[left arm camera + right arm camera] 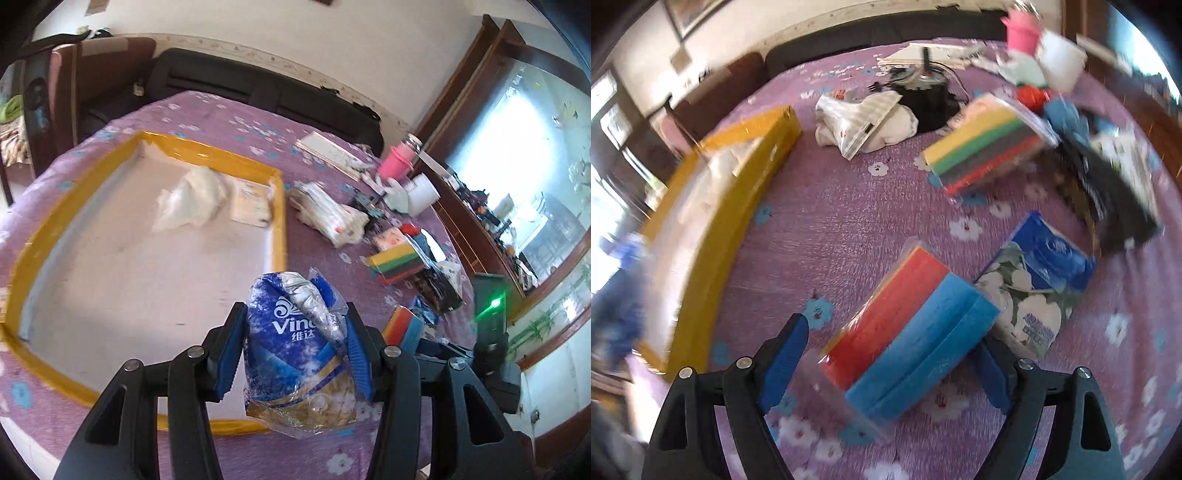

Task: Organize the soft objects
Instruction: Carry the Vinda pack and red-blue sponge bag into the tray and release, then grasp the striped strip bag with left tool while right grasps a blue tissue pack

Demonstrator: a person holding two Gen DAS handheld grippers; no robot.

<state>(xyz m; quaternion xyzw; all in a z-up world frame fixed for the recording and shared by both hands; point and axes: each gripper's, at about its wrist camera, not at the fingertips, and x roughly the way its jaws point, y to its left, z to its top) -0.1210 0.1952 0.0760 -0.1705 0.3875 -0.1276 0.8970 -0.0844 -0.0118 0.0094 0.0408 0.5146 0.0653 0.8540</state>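
My left gripper (pixel 295 332) is shut on a blue Vinda tissue pack (pixel 295 343) and holds it above the near right corner of the yellow-rimmed tray (pixel 279 218). A white cloth (pixel 192 201) and a pale packet (pixel 251 203) lie in the tray. My right gripper (pixel 894 354) is open, its fingers either side of a wrapped pack of red and blue sponges (pixel 908 343) on the purple cloth; whether they touch it I cannot tell. The same pack shows in the left wrist view (pixel 402 326).
On the purple flowered tablecloth (pixel 831 221) lie a blue floral tissue pack (pixel 1034 288), a striped sponge pack (pixel 990 147), a bagged white cloth (pixel 864 122), a black device (pixel 931 99), dark fabric (pixel 1108 192) and a pink cup (pixel 1021 31). A cabinet stands right.
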